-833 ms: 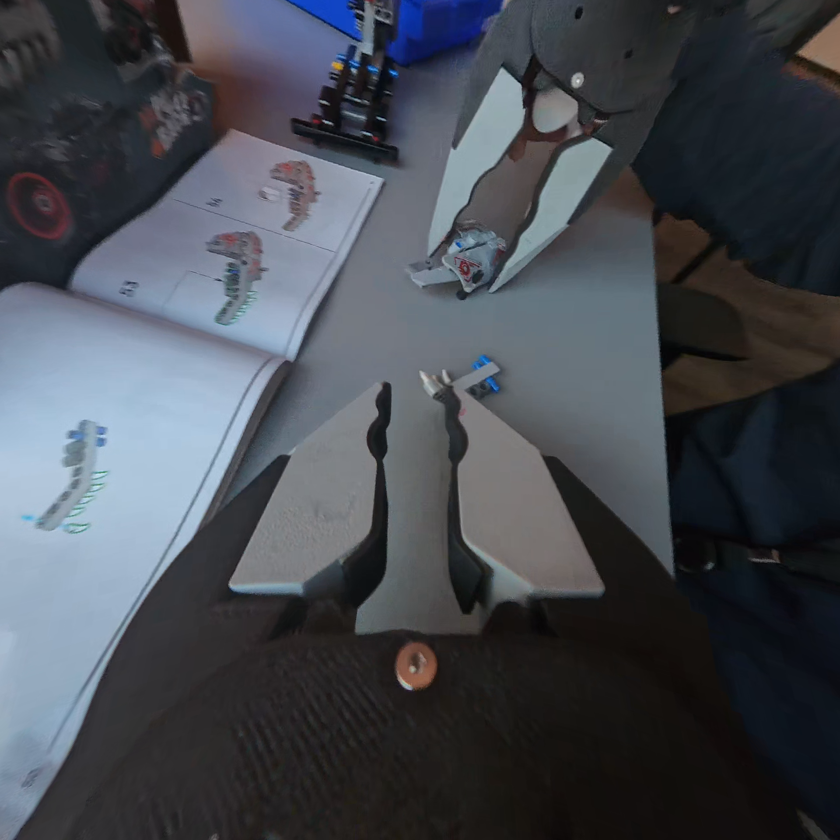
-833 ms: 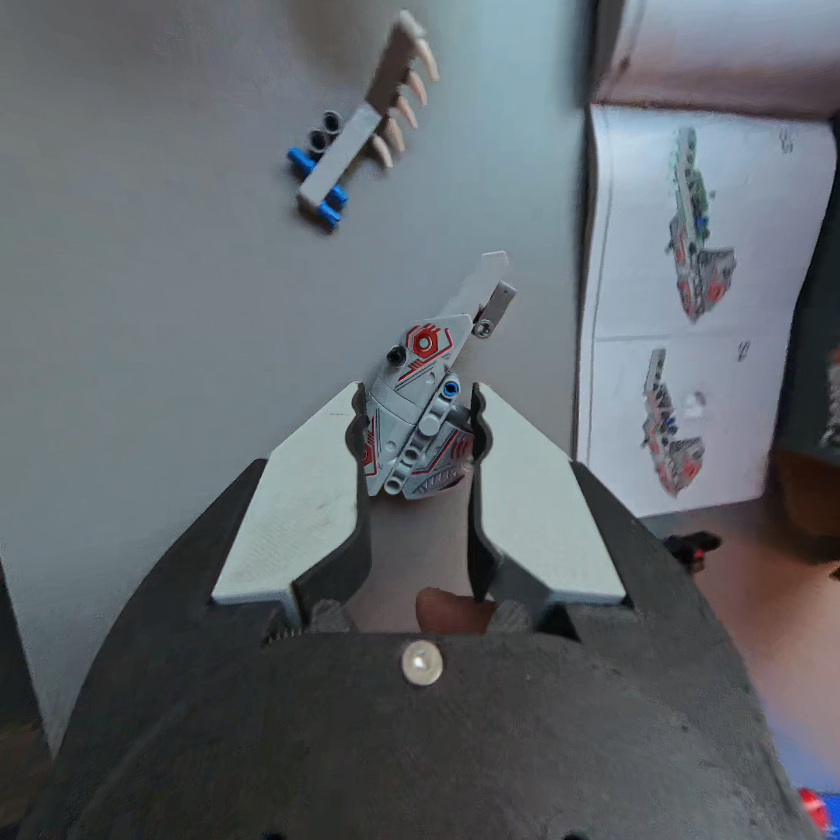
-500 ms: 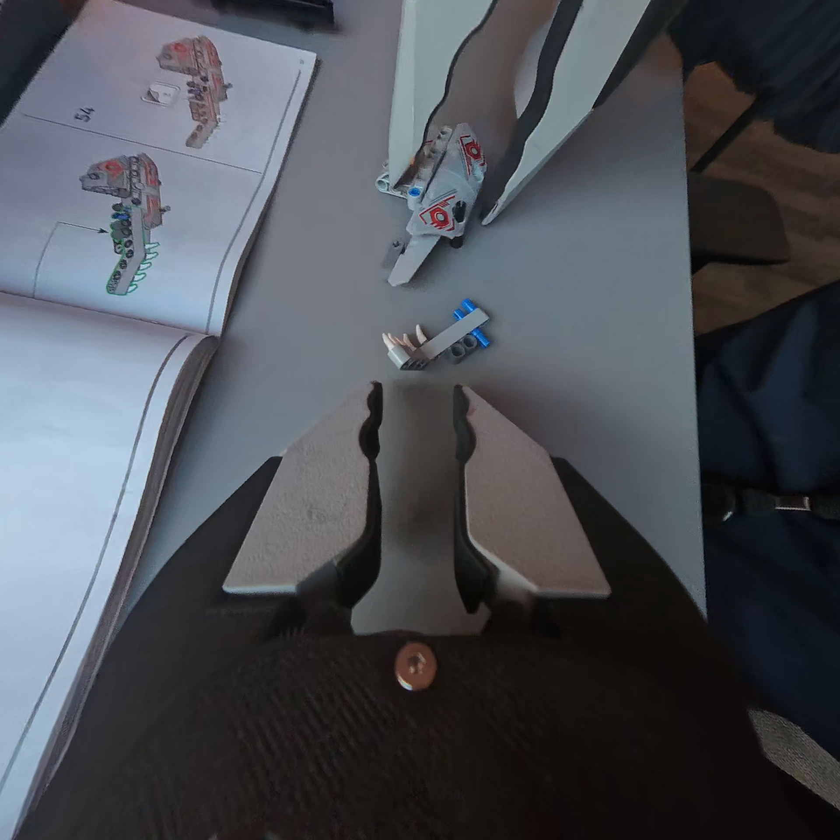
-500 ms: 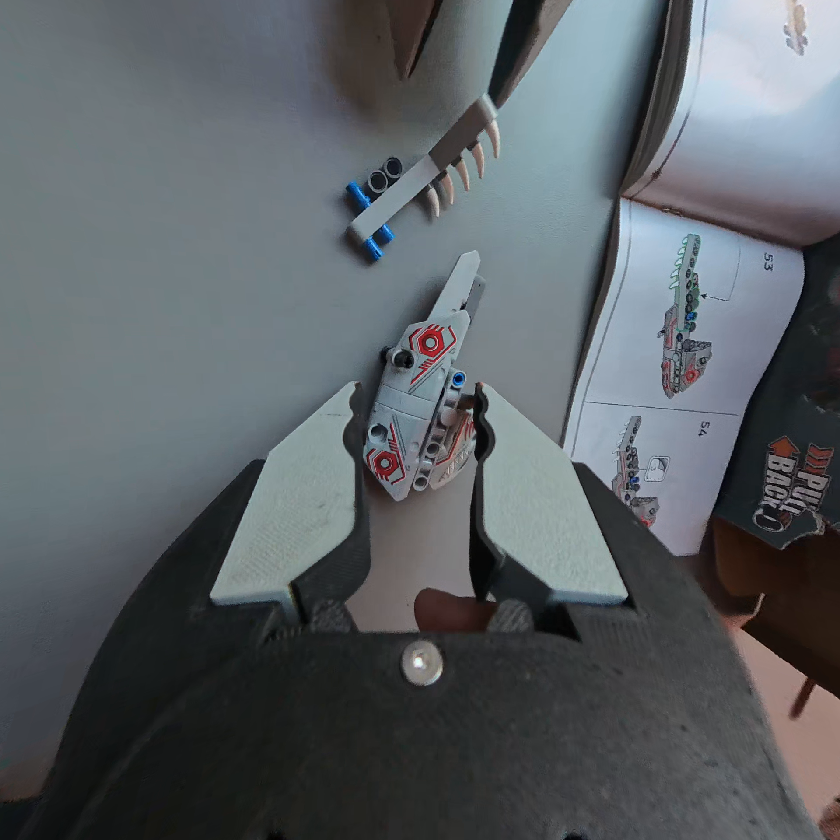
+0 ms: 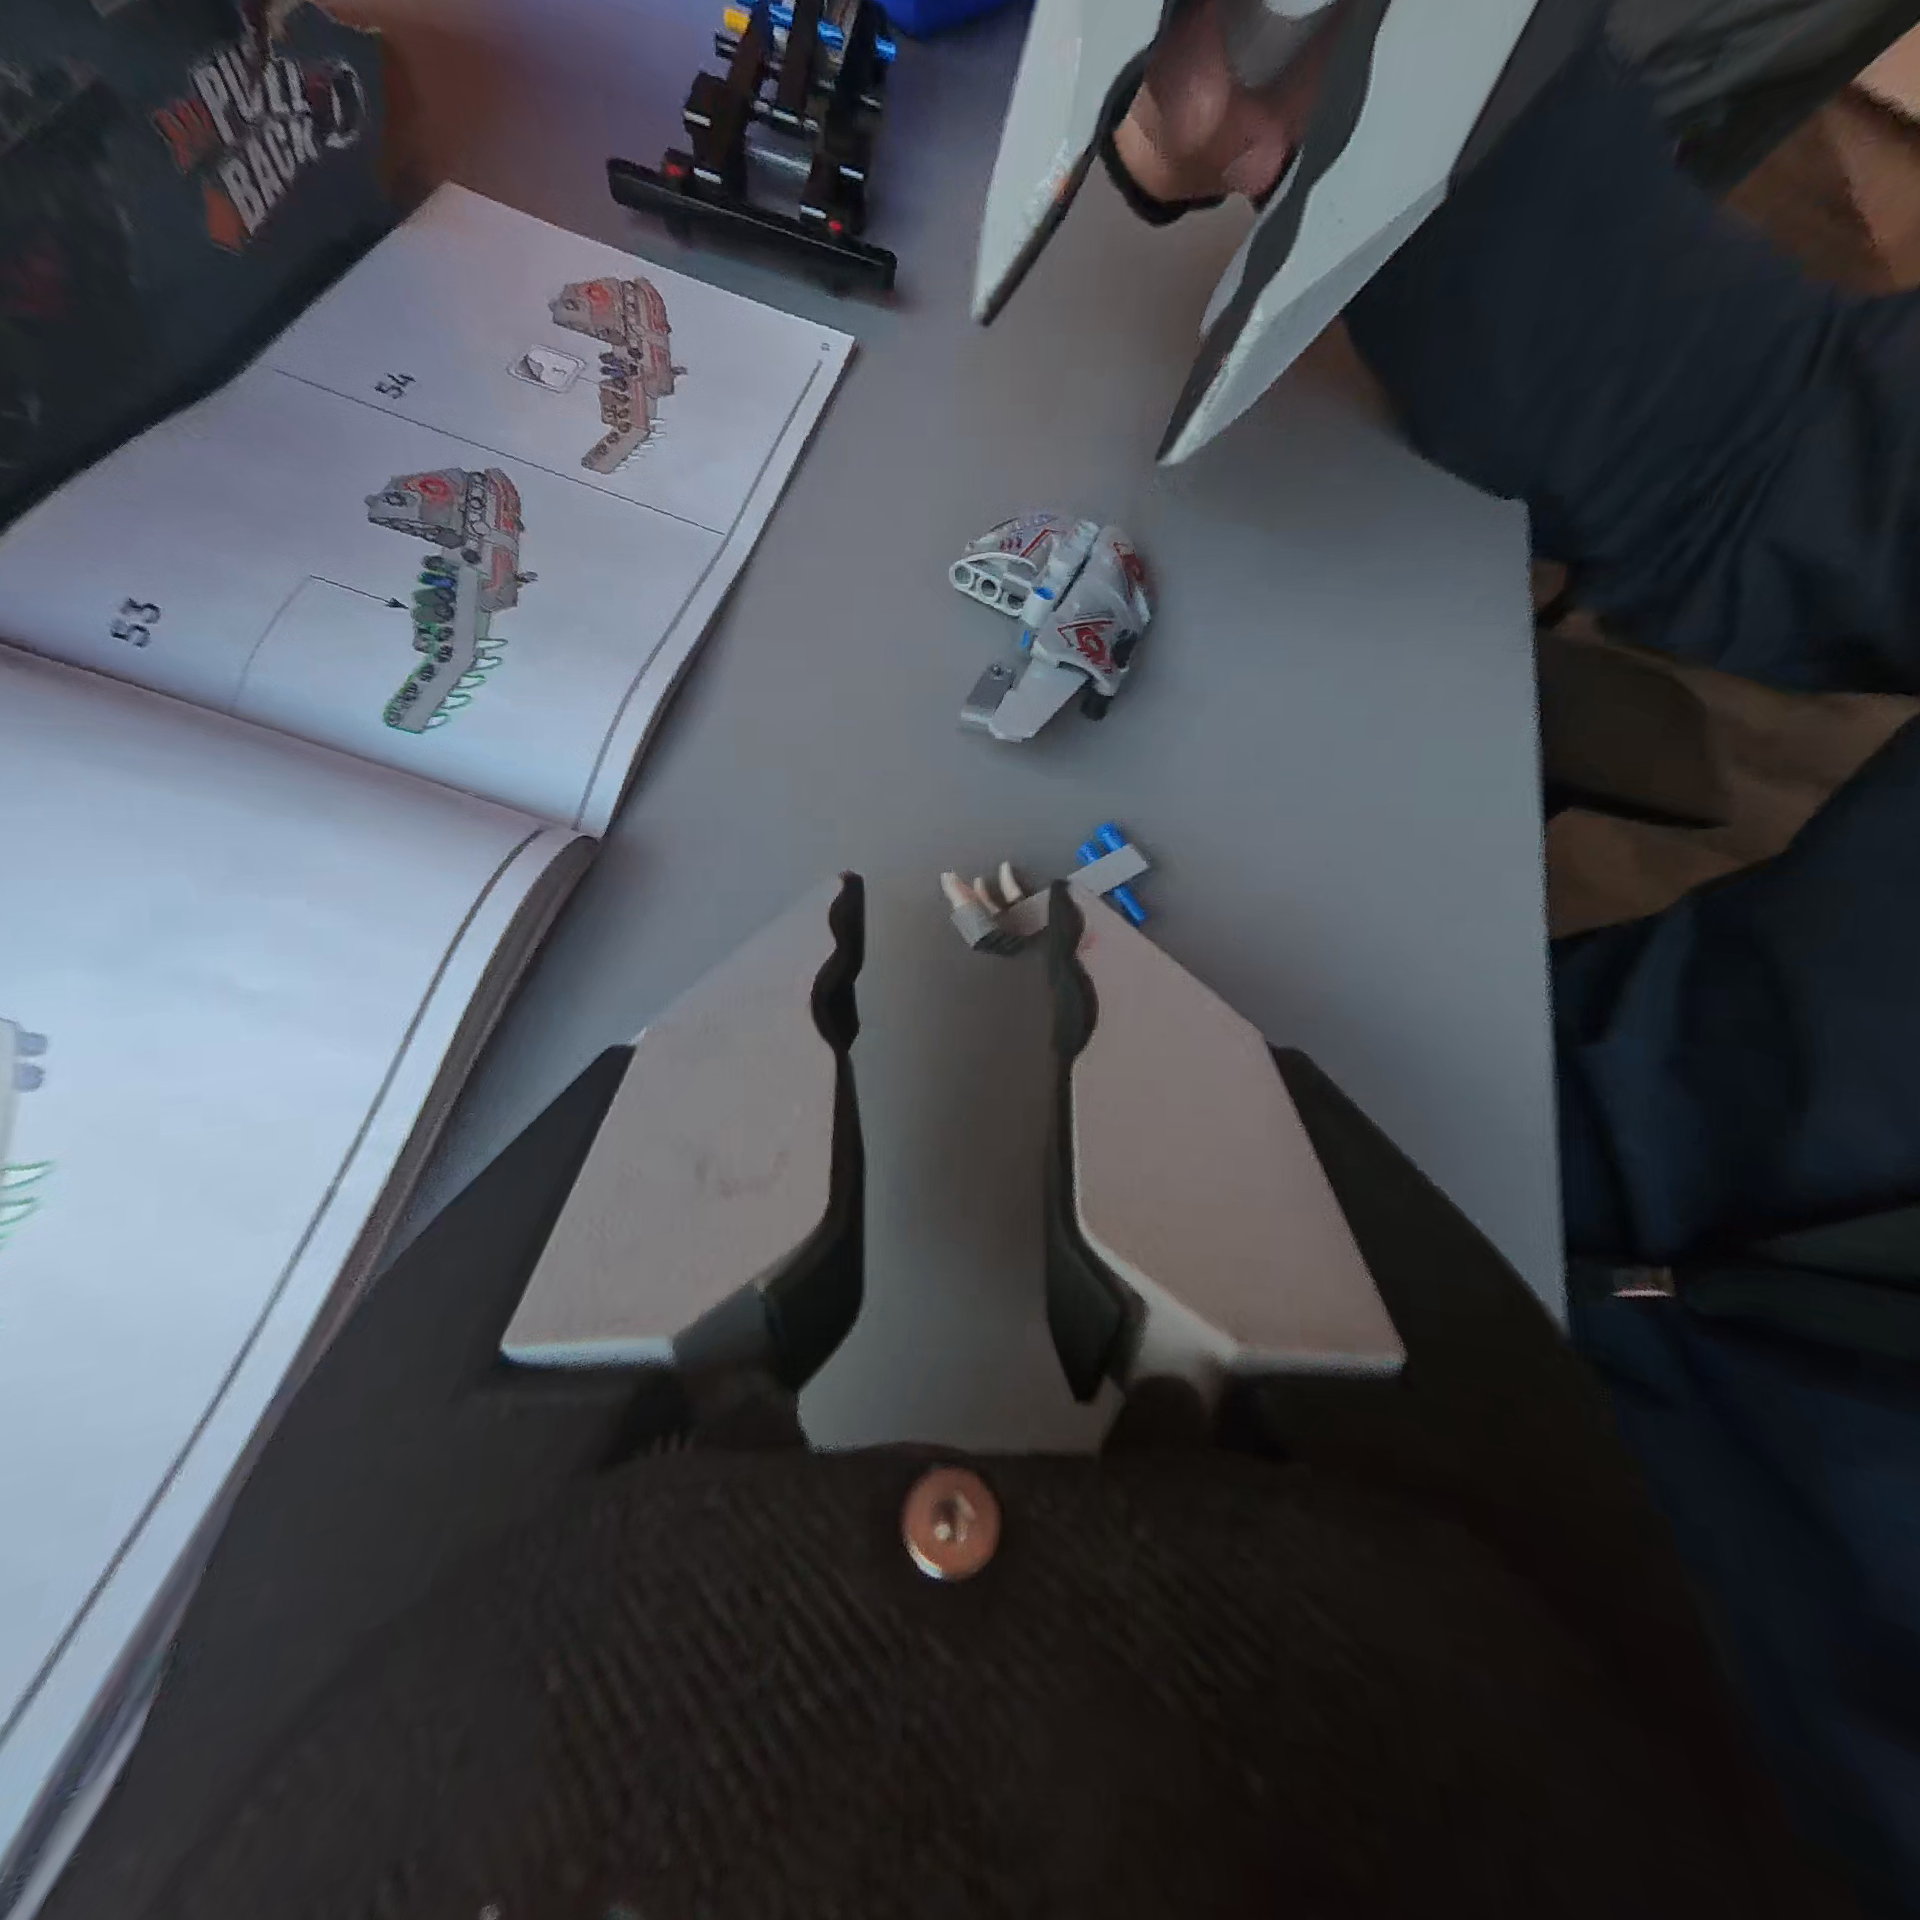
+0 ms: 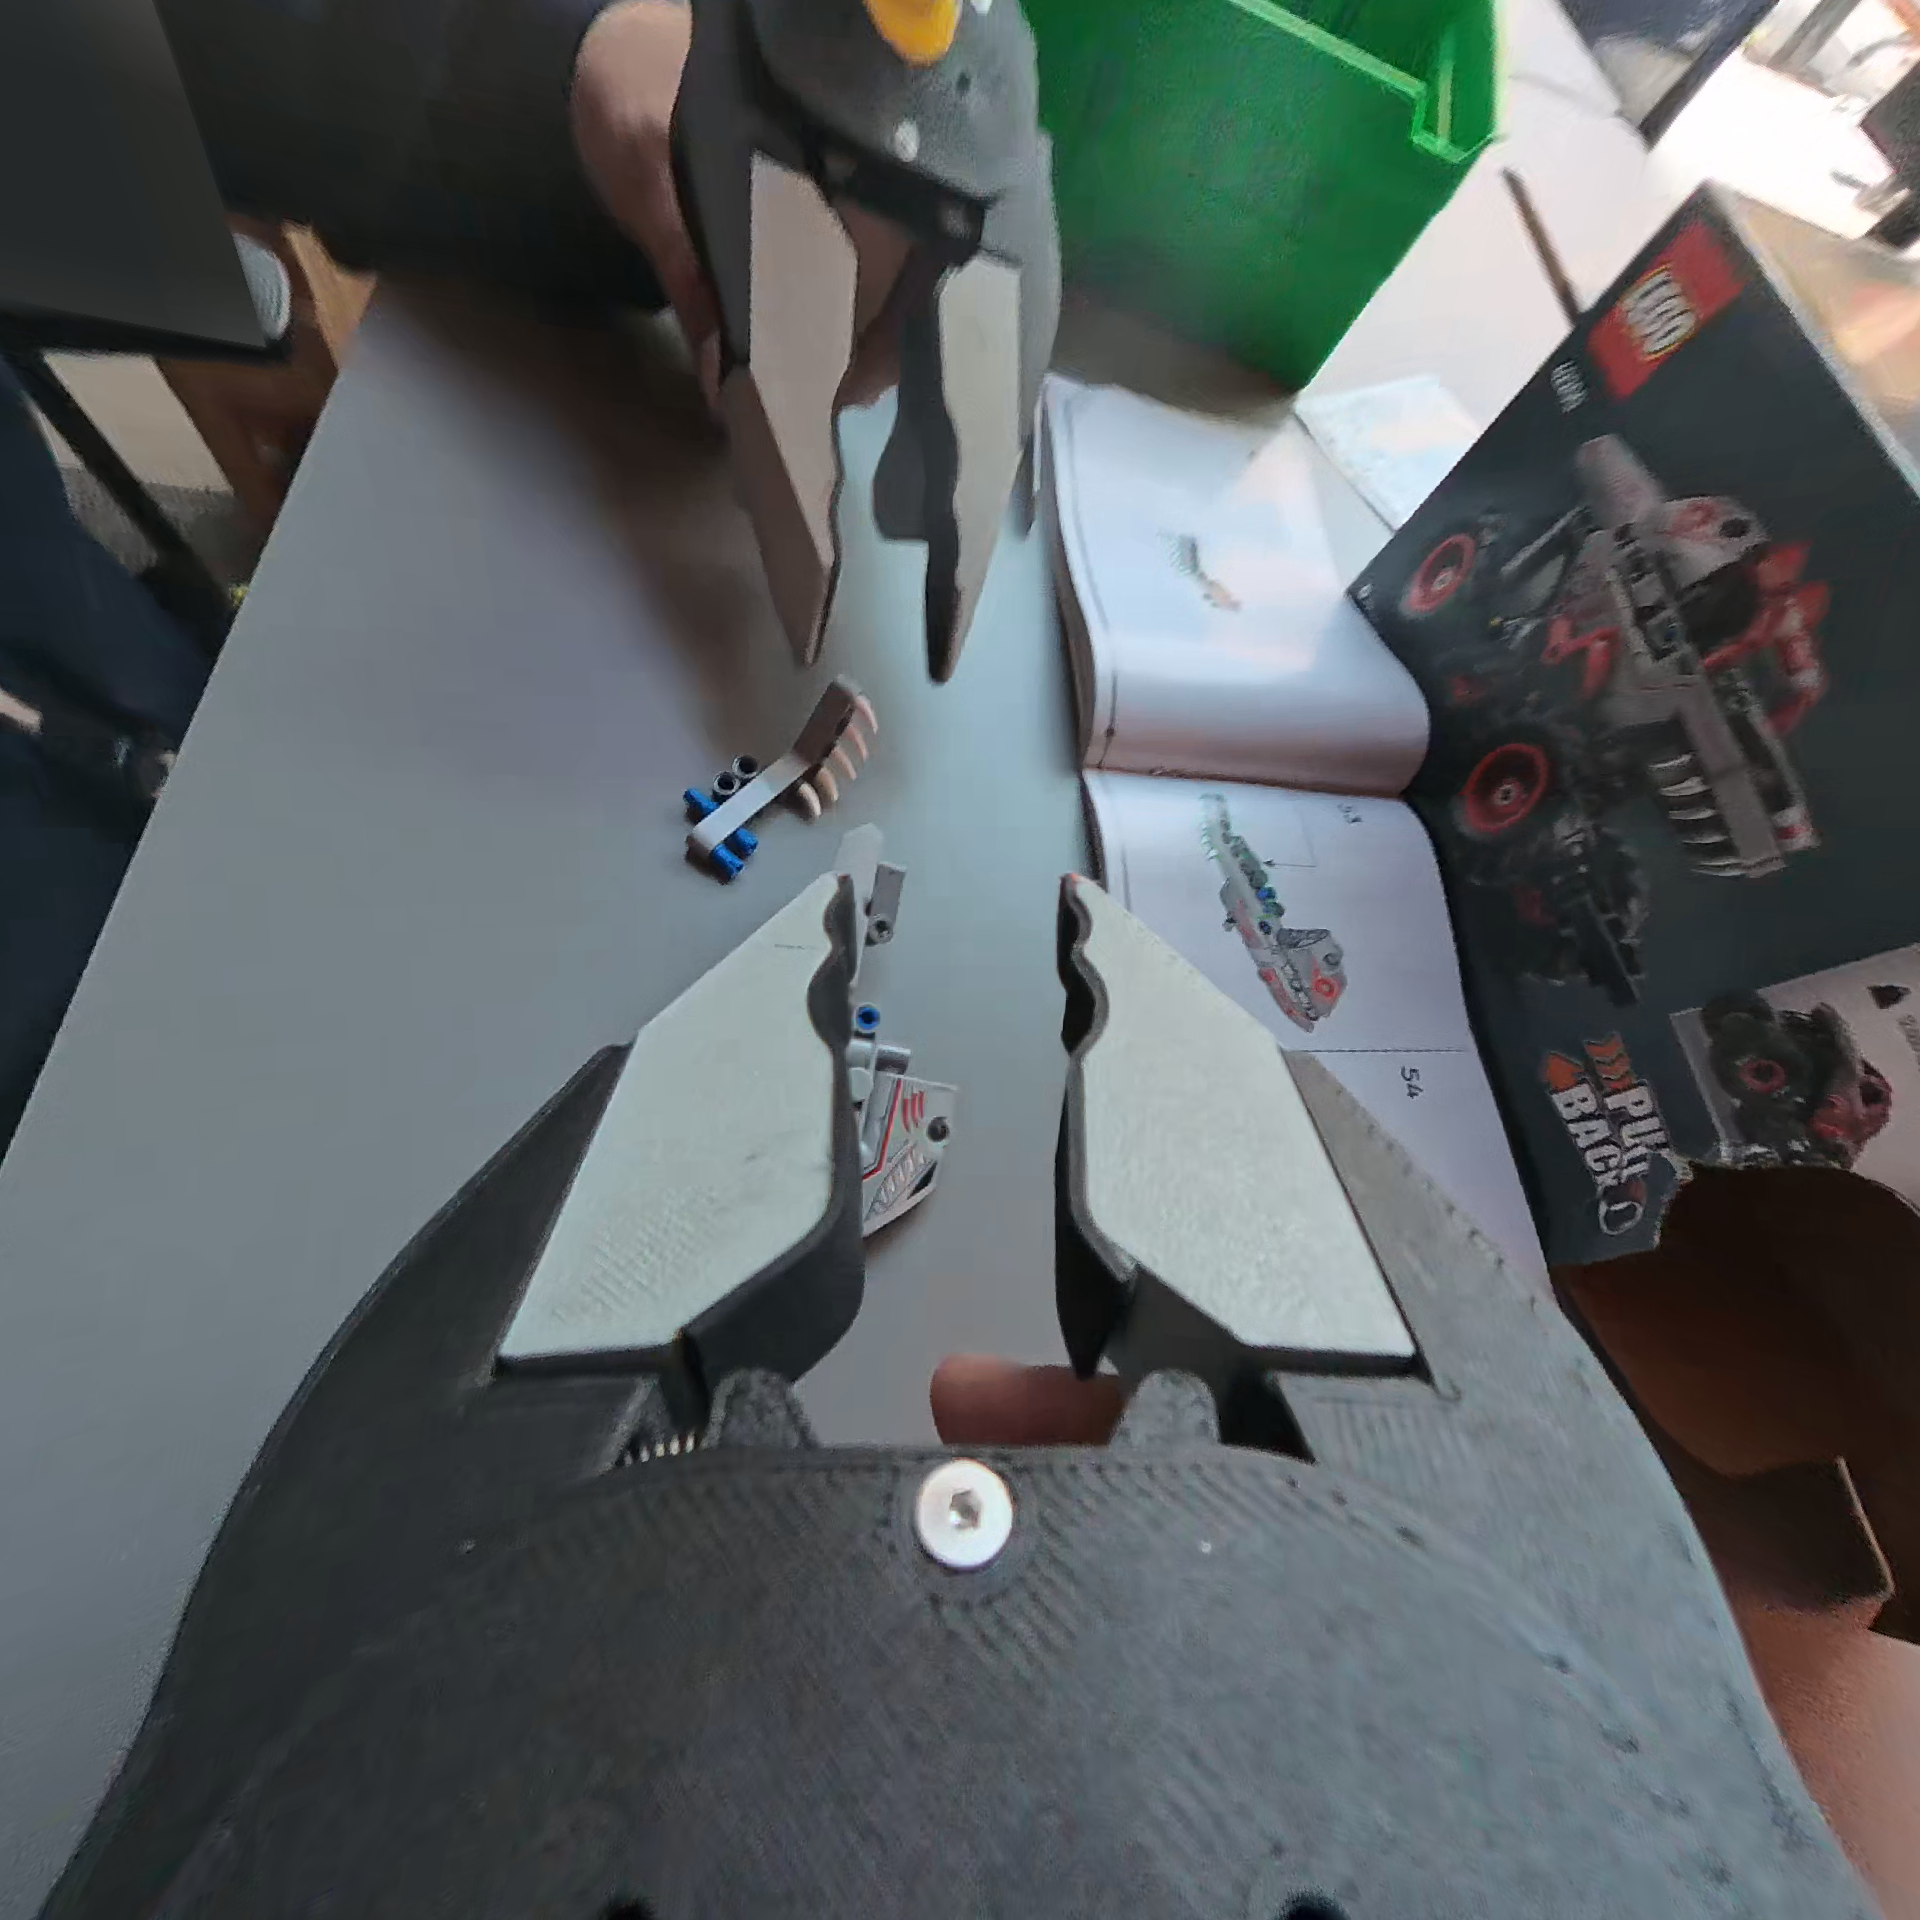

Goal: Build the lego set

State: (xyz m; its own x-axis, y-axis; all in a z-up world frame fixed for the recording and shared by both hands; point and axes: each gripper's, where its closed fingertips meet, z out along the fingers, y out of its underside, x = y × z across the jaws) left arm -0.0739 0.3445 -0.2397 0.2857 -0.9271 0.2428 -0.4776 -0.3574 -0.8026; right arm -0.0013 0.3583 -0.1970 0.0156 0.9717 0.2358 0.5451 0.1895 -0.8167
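A grey and red lego head assembly [image 5: 1060, 623] lies loose on the grey table [image 5: 1351, 748]. A grey toothed beam with blue pins [image 5: 1039, 902] lies just in front of my left gripper [image 5: 951, 891], partly behind its right fingertip. The left gripper is open and empty. My right gripper [image 5: 1081, 384] hangs open and empty above the far side of the assembly. In the right wrist view the right gripper [image 6: 951, 894] is open, the assembly [image 6: 899, 1132] lies partly under its left finger, and the toothed beam [image 6: 790, 774] lies between it and the left gripper [image 6: 878, 665].
An open instruction booklet [image 5: 416, 520] lies at the left, with the dark set box [image 6: 1662, 727] beside it. A black lego chassis [image 5: 769, 177] stands at the far side. A green bin [image 6: 1247, 156] stands behind the booklet. The table edge [image 5: 1538, 831] runs along the right.
My right gripper opened, let go of the head assembly and pulled back and up; the assembly now lies on the table. My left gripper came closer to the toothed beam.
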